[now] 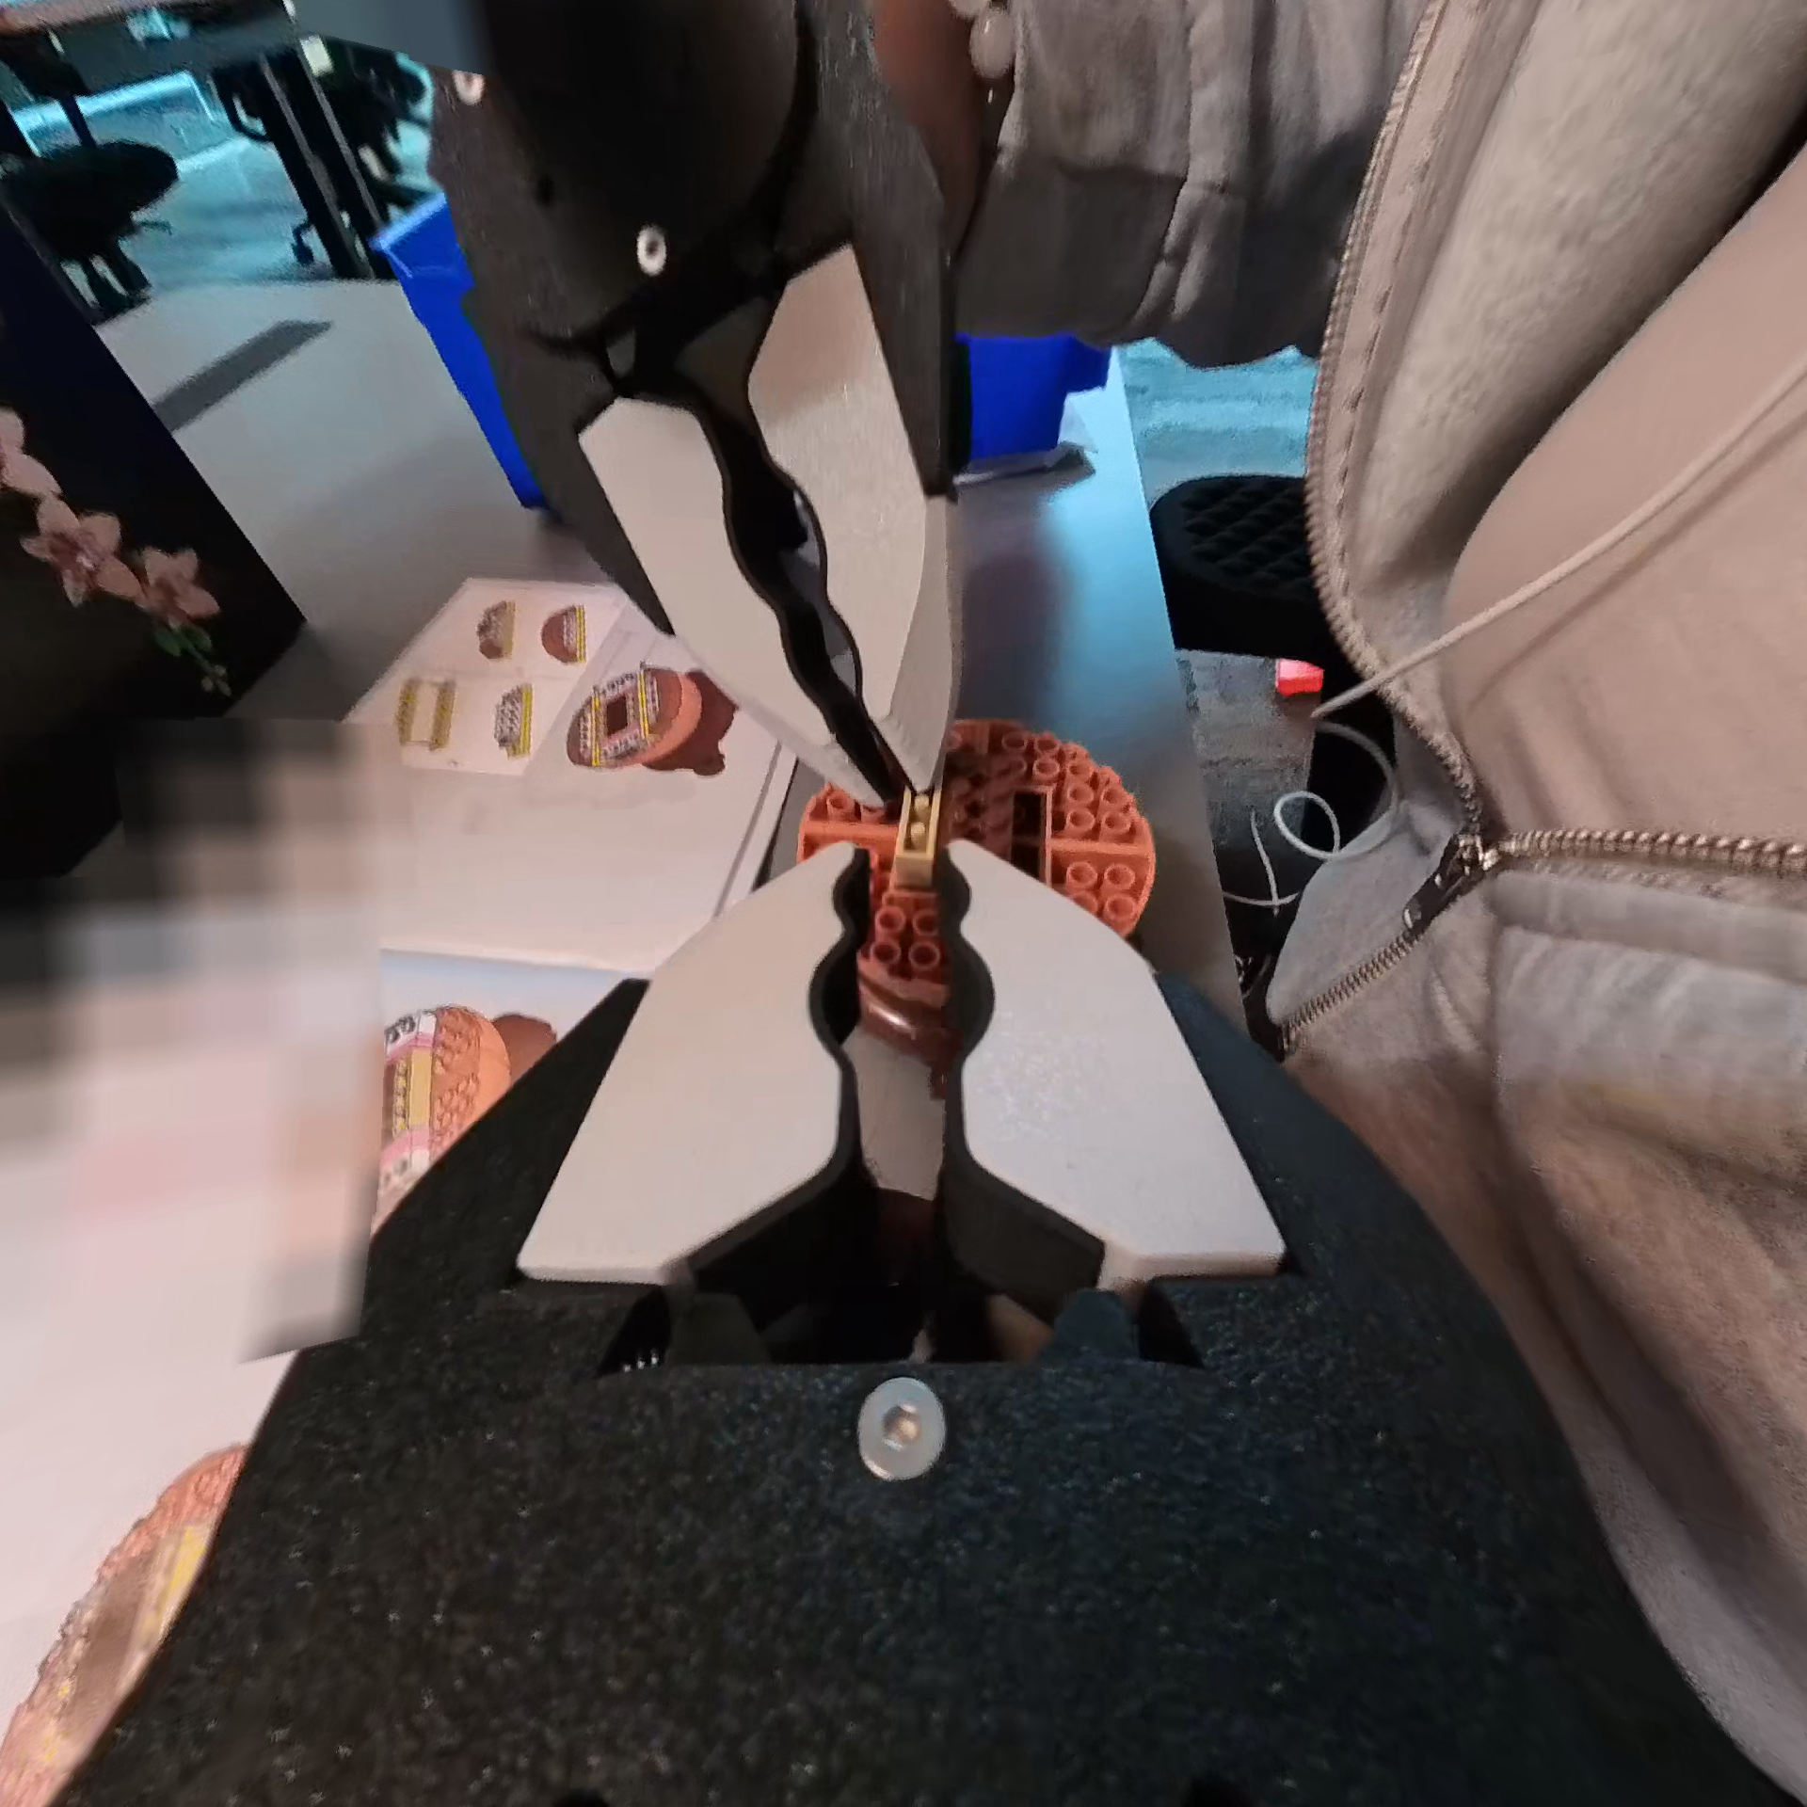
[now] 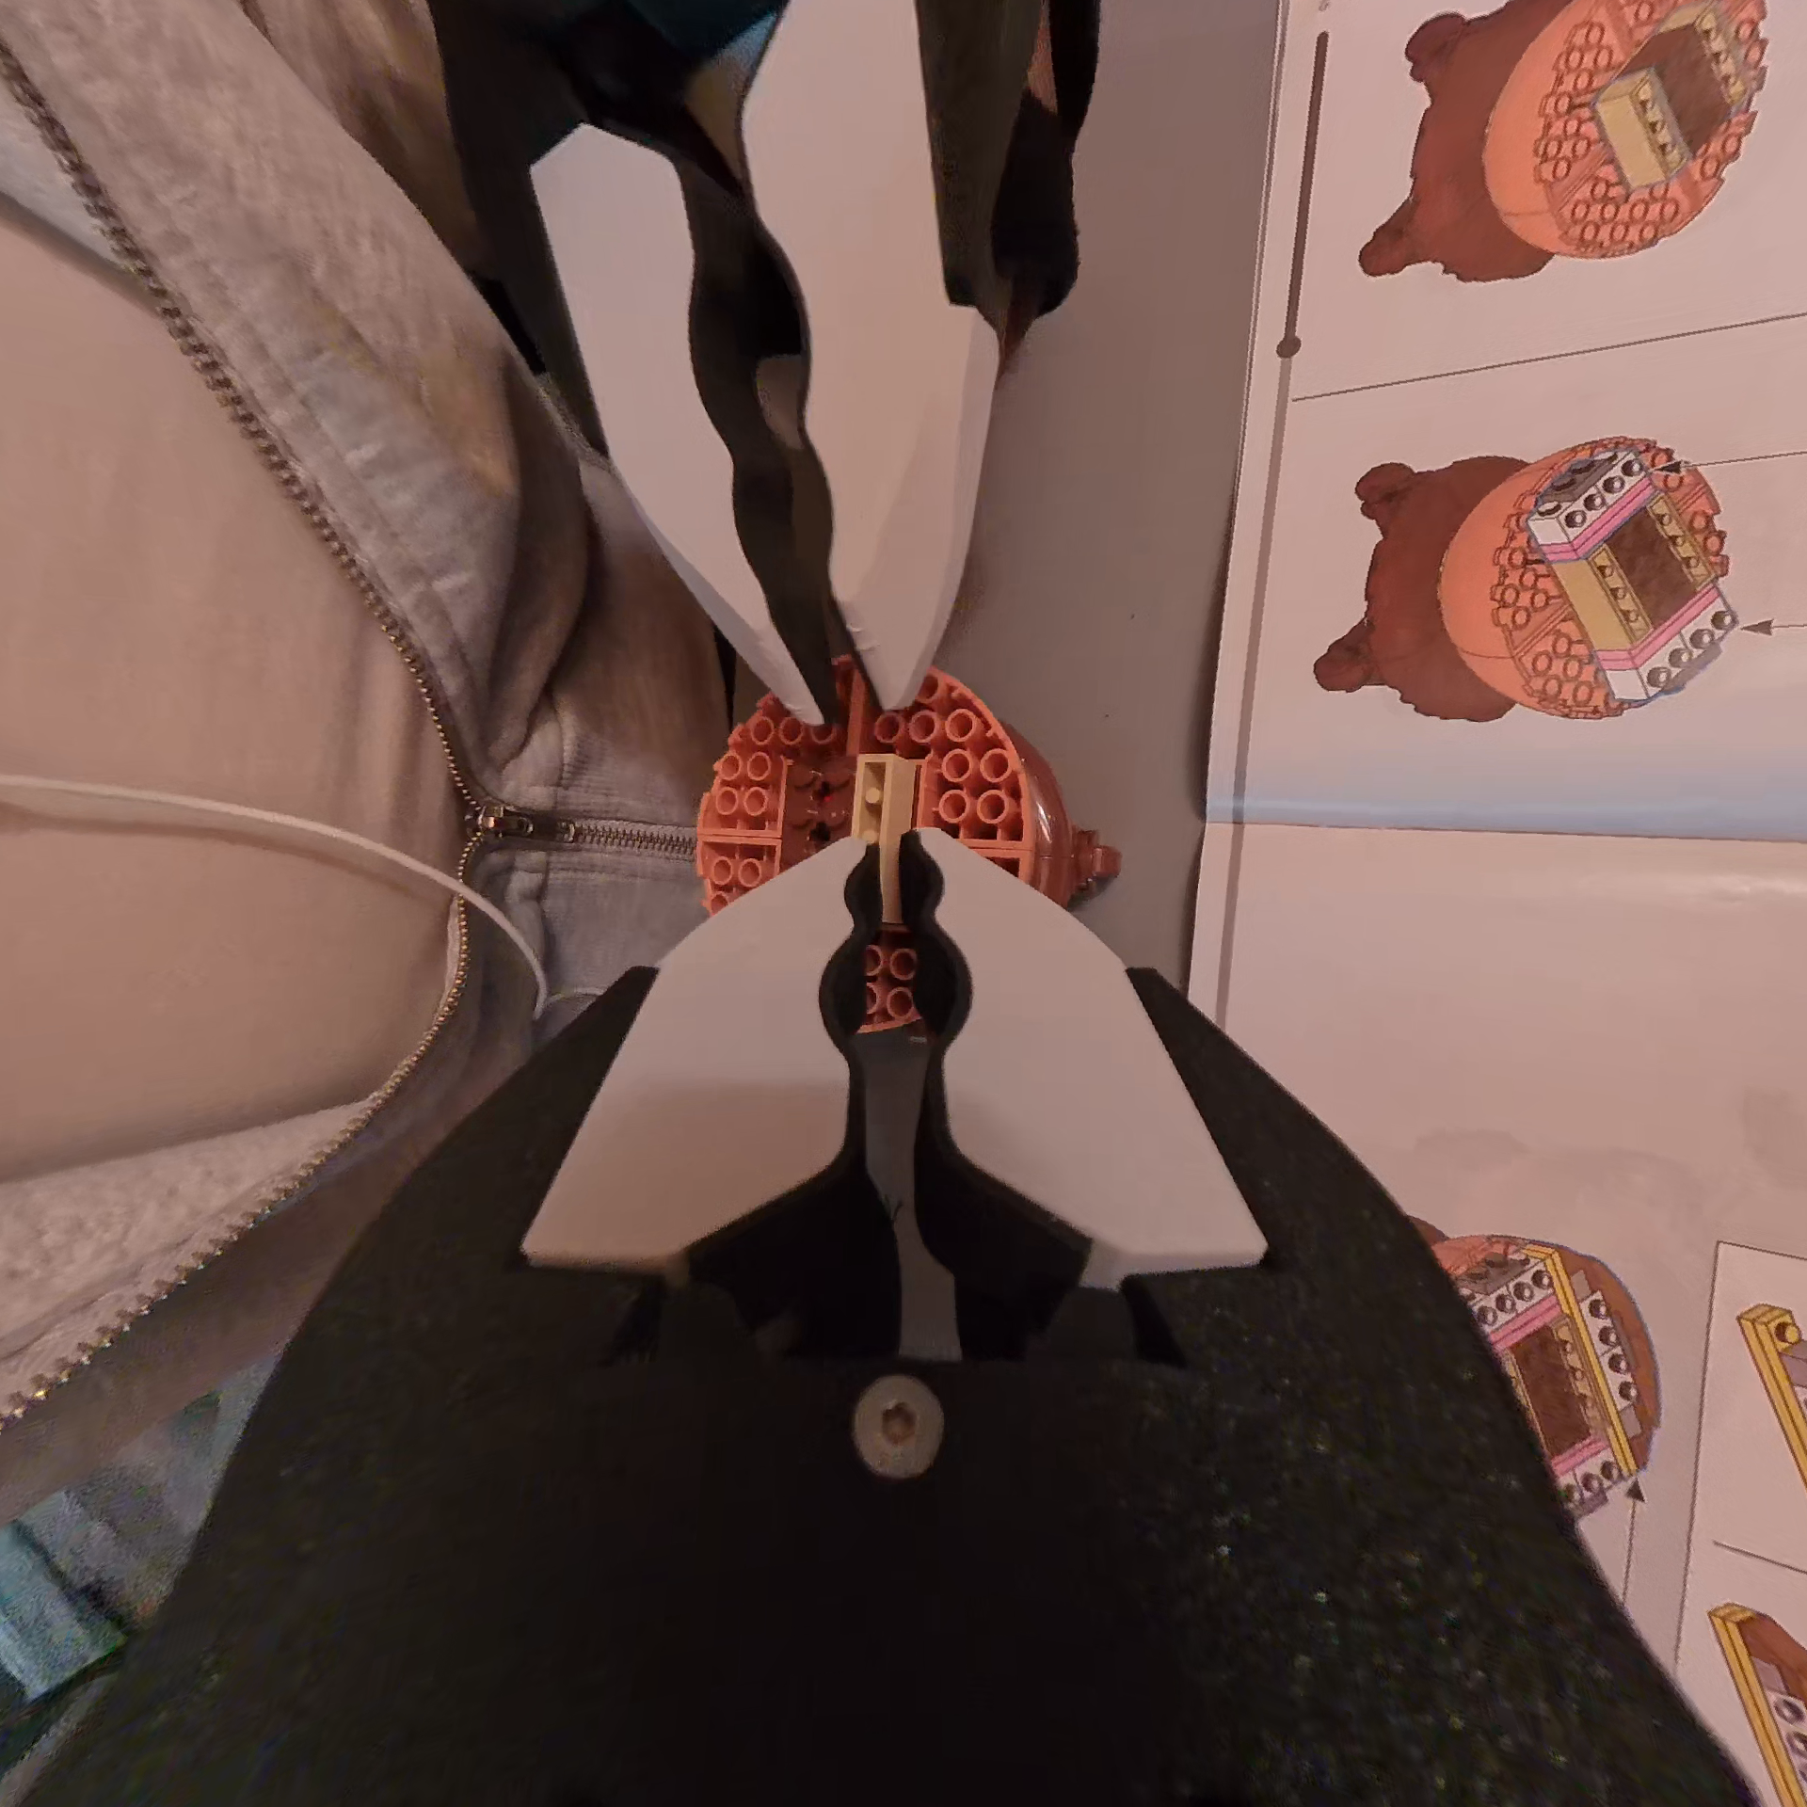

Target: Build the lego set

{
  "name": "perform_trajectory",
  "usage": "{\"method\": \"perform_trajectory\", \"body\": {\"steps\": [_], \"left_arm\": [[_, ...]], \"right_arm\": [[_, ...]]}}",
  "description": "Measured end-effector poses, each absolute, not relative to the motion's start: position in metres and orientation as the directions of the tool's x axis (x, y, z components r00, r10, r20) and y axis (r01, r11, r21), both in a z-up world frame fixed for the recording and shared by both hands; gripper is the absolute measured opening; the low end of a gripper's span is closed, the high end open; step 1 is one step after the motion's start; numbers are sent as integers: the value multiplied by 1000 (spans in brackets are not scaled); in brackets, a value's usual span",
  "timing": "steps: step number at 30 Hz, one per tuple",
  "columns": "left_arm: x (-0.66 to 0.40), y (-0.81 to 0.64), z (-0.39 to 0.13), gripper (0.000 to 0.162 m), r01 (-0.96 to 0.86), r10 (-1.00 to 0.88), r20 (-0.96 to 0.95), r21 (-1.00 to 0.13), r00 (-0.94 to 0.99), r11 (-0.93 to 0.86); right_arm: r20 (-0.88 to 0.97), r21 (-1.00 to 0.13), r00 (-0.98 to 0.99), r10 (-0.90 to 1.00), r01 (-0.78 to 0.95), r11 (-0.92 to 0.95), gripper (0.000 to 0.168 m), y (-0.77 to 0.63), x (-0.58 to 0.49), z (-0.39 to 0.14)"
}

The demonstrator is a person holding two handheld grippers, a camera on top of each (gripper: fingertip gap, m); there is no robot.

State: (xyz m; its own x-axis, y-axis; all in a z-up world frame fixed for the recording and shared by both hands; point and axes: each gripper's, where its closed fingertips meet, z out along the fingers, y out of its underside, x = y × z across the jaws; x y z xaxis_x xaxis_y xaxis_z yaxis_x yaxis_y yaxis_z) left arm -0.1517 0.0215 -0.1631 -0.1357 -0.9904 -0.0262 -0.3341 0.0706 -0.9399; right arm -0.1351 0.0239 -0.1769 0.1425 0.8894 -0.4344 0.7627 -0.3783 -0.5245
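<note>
Lego model (image 2: 963, 772) gripped by our nearly closed left gripper (image 1: 898, 860); right gripper (image 2: 885, 860) pinches tan brick (image 2: 880, 797), seemingly touching it.

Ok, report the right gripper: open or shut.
Shut: the right gripper pinches the small tan rectangular brick over the round orange studded base.

The right tool (image 2: 892, 860) pinches a tan brick (image 2: 885, 797) onto the round salmon-coloured model (image 2: 963, 772).
</note>
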Motion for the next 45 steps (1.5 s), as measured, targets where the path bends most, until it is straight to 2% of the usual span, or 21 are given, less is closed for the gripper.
{"method": "perform_trajectory", "body": {"steps": [5, 8, 15, 23, 28, 30, 33, 35, 38, 41, 45], "left_arm": [[-144, 18, -158, 3, -315, -984, -7, -947, -177, 63], [-141, 15, -166, 0, -366, -982, 7, -928, -190, 65], [-138, 14, -171, 0, -390, -974, 162, -916, -157, -89], [-137, 16, -171, 0, -397, -971, 208, -906, -121, -145], [-137, 16, -171, 0, -387, -976, 180, -914, -125, -119], [-137, 15, -170, 0, -369, -979, 154, -925, -137, -94], [-140, 11, -167, 0, -358, -978, 124, -932, -169, -56], [-144, 14, -161, 10, -332, -984, 98, -942, -151, -43], [-152, 15, -161, 10, -337, -987, 87, -941, -135, -37], [-156, 15, -170, 12, -364, -993, 46, -931, -107, -4], [-156, 11, -178, 22, -386, -998, -8, -922, -65, 32]], "right_arm": [[-401, -496, 163, 901, 789, -363, 3, 24, -134, -178], [-356, -490, 171, 919, 803, -339, 2, 24, -134, -178], [-279, -497, 178, 944, 814, -300, 0, 25, -134, -179], [-220, -479, 186, 958, 834, -272, 0, 26, -134, -180], [-157, -501, 169, 973, 835, -226, 0, 26, -134, -179], [-130, -529, 175, 976, 820, -217, 7, 29, -134, -178], [-200, -521, 193, 960, 809, -271, 18, 25, -129, -178], [-195, -545, 196, 961, 793, -273, 16, 25, -130, -171], [-158, -567, 188, 969, 786, -245, 8, 26, -132, -159], [-177, -514, 203, 963, 815, -267, 6, 15, -134, -163], [-147, -451, 266, 953, 839, -304, 14, 13, -133, -172]]}}
